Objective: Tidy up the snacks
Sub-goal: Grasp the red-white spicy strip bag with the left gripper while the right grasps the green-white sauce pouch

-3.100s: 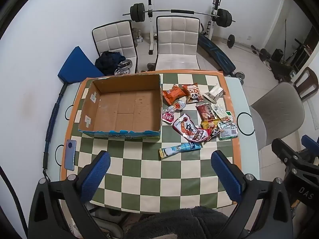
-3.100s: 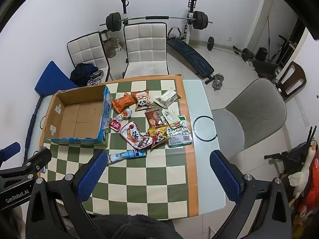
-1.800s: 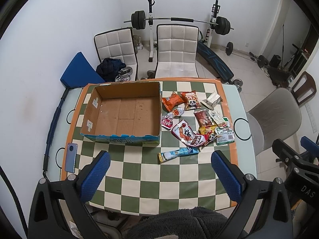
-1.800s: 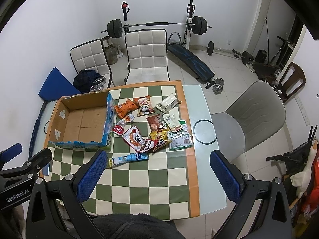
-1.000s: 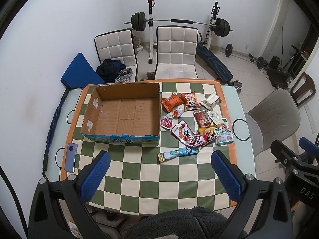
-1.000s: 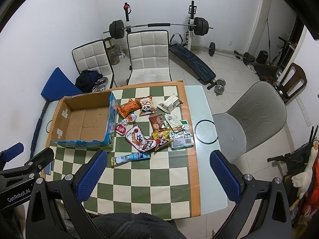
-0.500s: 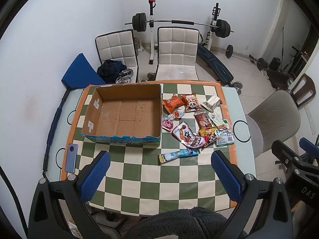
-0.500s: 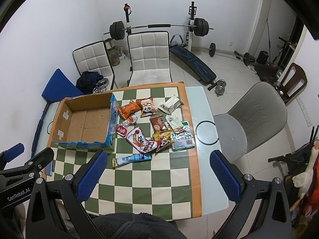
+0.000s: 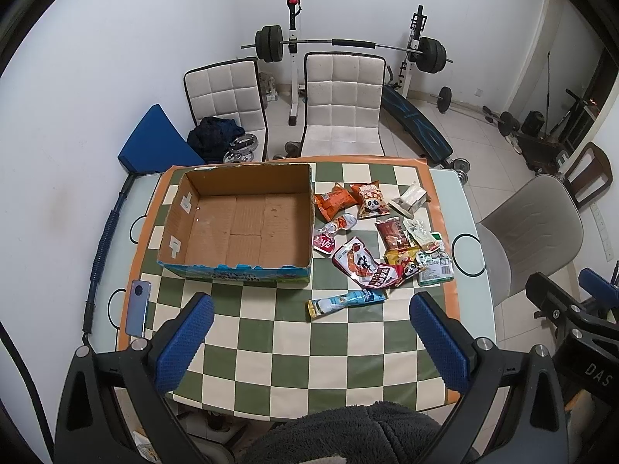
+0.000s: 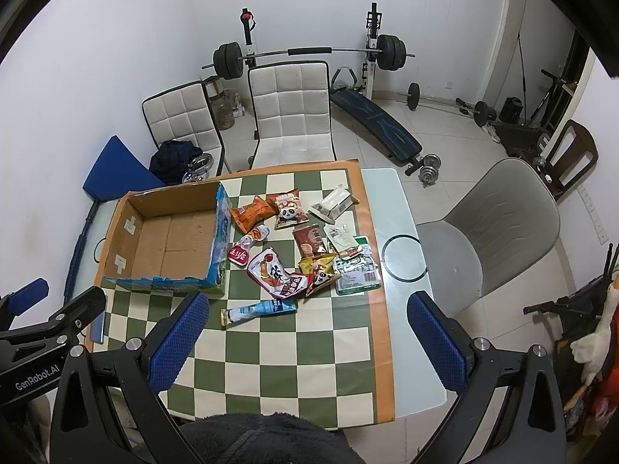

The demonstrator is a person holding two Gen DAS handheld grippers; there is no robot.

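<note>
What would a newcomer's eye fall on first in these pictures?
Probably the box, empty and open on the left of the checked table. Next, the snacks scattered to its right. Behind the table, a barbell on its rack stands against the wall.

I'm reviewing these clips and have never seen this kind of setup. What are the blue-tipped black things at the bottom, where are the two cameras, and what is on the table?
No robot: a person holds a two-finger gripper in each hand, with a fisheye camera on each looking forward. The left gripper and the right gripper are both open, holding nothing, above the table. On the checkered tablecloth sit an empty cardboard box, a pile of snack packets right of it, a blue tube snack nearer, and a phone at the left edge.
</note>
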